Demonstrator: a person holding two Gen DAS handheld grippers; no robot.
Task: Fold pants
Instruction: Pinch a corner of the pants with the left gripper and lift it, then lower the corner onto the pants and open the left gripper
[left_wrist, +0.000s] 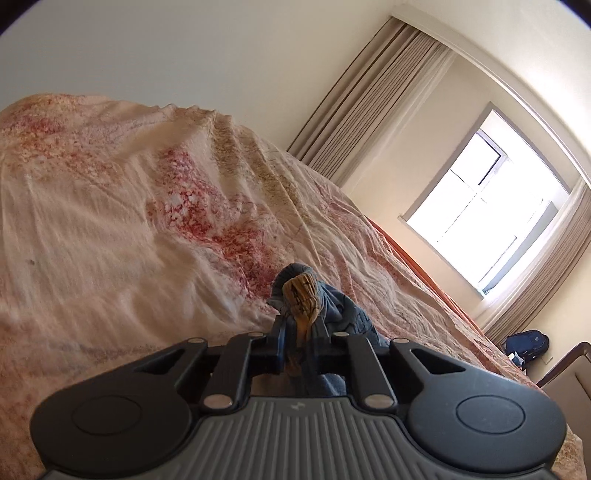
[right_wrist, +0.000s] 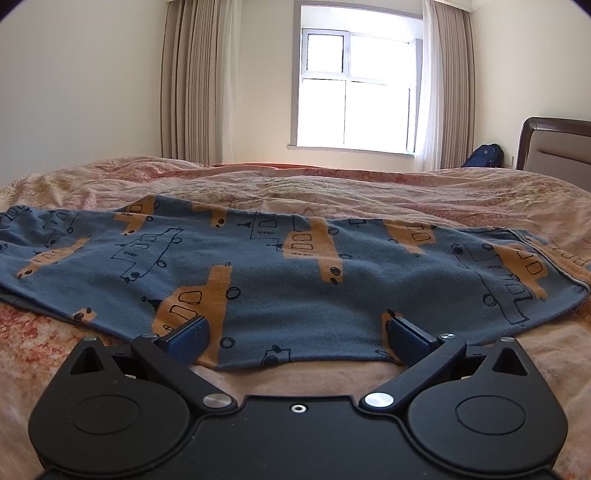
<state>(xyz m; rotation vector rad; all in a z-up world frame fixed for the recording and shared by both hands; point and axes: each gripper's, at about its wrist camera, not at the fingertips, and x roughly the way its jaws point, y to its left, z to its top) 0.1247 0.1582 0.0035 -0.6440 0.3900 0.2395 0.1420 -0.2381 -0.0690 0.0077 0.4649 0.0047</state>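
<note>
Blue pants (right_wrist: 280, 266) printed with orange vehicles lie spread flat across the bed in the right wrist view. My right gripper (right_wrist: 295, 332) is open, its blue pads (right_wrist: 188, 334) wide apart and resting on the near edge of the fabric. In the left wrist view my left gripper (left_wrist: 300, 325) is shut on a bunched fold of the pants (left_wrist: 301, 291), which sticks up between the narrow jaws and trails off to the right. That view is rolled, so the bed looks tilted.
A pink and red patterned bedspread (left_wrist: 129, 206) covers the bed. A bright window (right_wrist: 354, 85) with beige curtains (right_wrist: 192, 81) stands beyond the far edge. A brown headboard (right_wrist: 557, 144) is at the right, with a dark blue bag (right_wrist: 484, 155) on the floor beside it.
</note>
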